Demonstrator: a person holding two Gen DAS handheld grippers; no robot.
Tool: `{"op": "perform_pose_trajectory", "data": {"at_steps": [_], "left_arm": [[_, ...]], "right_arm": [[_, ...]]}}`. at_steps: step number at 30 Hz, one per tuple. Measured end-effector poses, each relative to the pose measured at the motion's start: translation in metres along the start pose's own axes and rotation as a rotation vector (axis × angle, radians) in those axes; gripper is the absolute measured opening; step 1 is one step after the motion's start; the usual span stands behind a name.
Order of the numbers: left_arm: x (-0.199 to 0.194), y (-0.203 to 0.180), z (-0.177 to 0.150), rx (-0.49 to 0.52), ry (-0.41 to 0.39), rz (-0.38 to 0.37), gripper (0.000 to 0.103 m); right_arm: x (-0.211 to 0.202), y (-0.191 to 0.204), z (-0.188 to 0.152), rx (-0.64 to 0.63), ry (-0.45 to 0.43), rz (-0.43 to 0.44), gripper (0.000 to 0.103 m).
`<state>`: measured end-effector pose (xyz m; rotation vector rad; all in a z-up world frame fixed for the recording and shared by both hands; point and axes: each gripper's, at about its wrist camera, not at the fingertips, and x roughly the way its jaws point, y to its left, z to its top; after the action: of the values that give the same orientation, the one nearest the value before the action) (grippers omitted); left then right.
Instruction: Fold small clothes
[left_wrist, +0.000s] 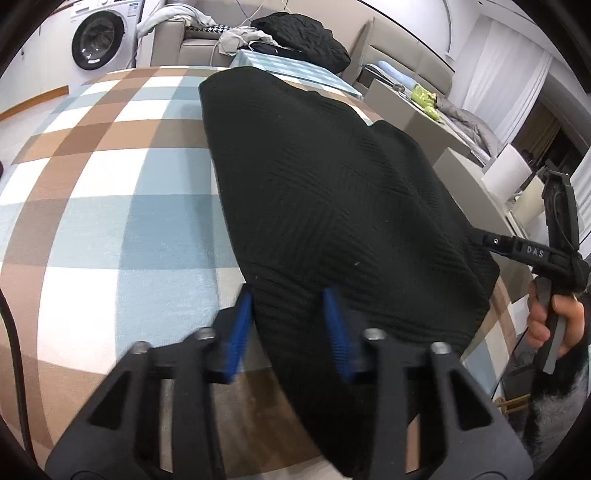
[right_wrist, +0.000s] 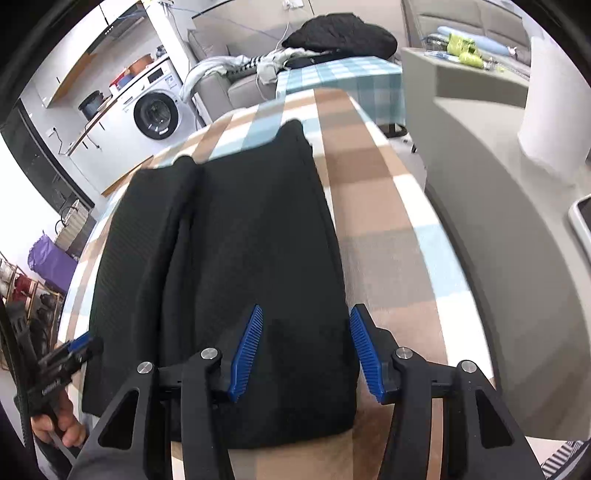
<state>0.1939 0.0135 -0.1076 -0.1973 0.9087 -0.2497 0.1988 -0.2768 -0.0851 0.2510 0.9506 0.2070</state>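
A black knitted garment (left_wrist: 332, 206) lies flat on a table with a checked cloth (left_wrist: 110, 192), filling the centre and right of the left wrist view. From the right wrist view it fills the centre, with one side panel already turned over along a crease running down the left part of the frame, so it looks partly folded lengthwise.

The left gripper (left_wrist: 291, 332), at the bottom centre of its own view, straddles the near left edge of the garment; its blue pads stand apart with fabric between them, and no pinch is visible, so it reads as released. The right gripper (right_wrist: 306, 350), at the bottom centre of its view, stands with its pads apart above the near right corner of the garment, gripping nothing. It also shows at the right edge of the left wrist view, held by a hand (left_wrist: 554, 321).

The step in hand appears to be taking hold of the near hem at both corners. The next move probably calls for both sets of tongs to close on the edge together, then carry it evenly toward the far end, keeping the layers aligned.
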Motion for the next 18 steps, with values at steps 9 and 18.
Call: {"op": "perform_pose_trajectory", "data": {"at_steps": [9, 18], "left_arm": [[-0.009, 0.005, 0.003, 0.039, -0.046, 0.097, 0.013], [-0.034, 0.06, 0.001, -0.076, -0.083, 0.149, 0.012]], "right_arm": [[0.015, 0.025, -0.023, -0.037, -0.001, 0.012, 0.031], [0.015, 0.075, -0.049, -0.116, 0.028, 0.079, 0.033]]}}
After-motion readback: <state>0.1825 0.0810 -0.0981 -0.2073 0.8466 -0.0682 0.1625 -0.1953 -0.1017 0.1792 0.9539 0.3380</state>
